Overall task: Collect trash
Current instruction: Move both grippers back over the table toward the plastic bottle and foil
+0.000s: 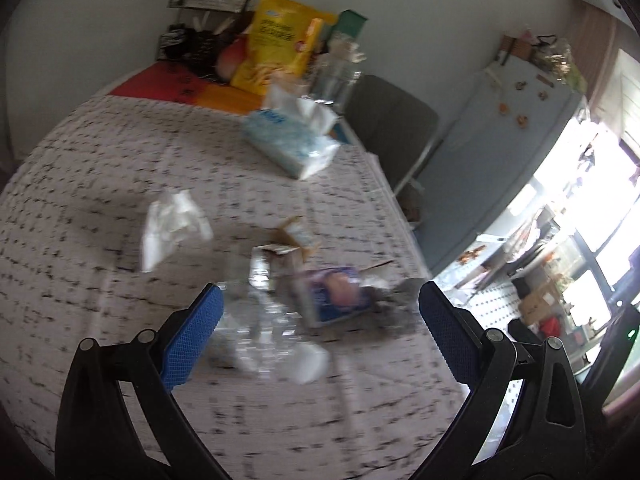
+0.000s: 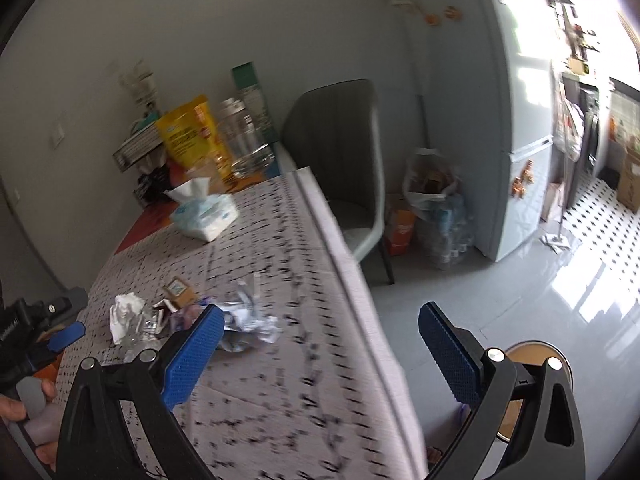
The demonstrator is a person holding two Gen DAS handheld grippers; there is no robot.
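Left wrist camera: set low and close over the table, looking forward along its open fingers at the trash pile, with the tissue pack at 12 o'clock and the fridge at 2 o'clock.

Right wrist camera: higher and farther back, straddling the table edge, floor at 3 o'clock.

Shared: table, trash pile, tissue pack, chair, fridge.

White tablecloth (black-flecked), yellow bag, blue-padded tongs.
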